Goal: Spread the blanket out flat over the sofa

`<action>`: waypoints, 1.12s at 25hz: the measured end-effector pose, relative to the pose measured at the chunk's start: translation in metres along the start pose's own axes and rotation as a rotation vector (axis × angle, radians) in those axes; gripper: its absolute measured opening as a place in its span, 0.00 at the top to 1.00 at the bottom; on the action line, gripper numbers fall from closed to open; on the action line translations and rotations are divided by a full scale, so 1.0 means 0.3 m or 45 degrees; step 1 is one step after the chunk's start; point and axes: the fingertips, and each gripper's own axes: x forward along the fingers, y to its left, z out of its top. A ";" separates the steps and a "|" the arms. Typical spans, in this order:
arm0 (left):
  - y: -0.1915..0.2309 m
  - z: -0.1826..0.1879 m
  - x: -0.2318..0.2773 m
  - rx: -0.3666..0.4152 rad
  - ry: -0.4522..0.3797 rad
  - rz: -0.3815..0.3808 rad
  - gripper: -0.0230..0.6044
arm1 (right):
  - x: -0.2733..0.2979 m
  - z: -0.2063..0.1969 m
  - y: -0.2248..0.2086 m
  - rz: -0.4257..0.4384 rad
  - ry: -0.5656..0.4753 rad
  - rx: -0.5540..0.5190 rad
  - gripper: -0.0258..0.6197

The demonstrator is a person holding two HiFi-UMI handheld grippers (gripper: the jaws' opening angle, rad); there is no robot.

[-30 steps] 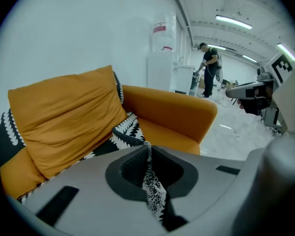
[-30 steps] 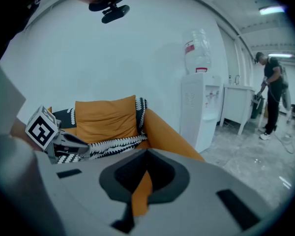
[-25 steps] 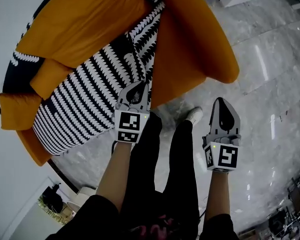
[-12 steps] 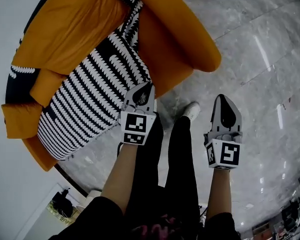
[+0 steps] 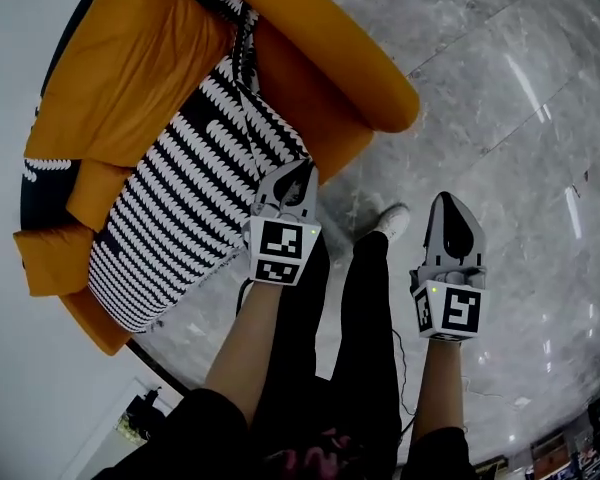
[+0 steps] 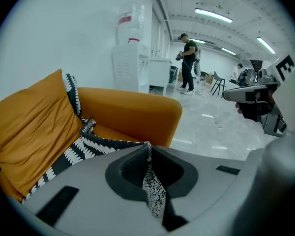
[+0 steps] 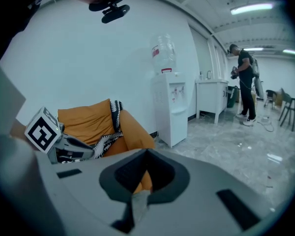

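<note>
Marble floor [image 5: 500, 118], orange sofa [image 5: 140, 68] — left gripper [image 5: 296, 172] pinches the patterned blanket [image 5: 180, 208].

Beyond the left tool [image 5: 298, 173], the blanket [image 5: 180, 208] slips behind the sofa [image 5: 140, 68] back, its far end hidden.

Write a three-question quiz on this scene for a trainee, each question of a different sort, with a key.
1. True or false: the left tool is shut on an edge of the blanket.
2. What lies below the right tool? A. a table B. the marble floor C. a rug
3. Fill in: the black-and-white blanket lies over the seat of the orange ____.

Key: 1 true; 2 B; 3 sofa.
</note>
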 end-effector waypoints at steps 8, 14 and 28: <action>-0.105 0.059 0.010 0.031 0.006 -0.006 0.92 | -0.043 0.050 -0.069 0.018 -0.051 0.037 0.93; -0.207 0.089 0.058 0.063 0.010 -0.032 0.92 | -0.097 0.005 -0.147 -0.010 -0.046 0.073 0.93; -0.331 0.114 0.260 0.202 0.111 -0.081 0.92 | -0.123 -0.124 -0.311 -0.081 -0.006 0.167 0.93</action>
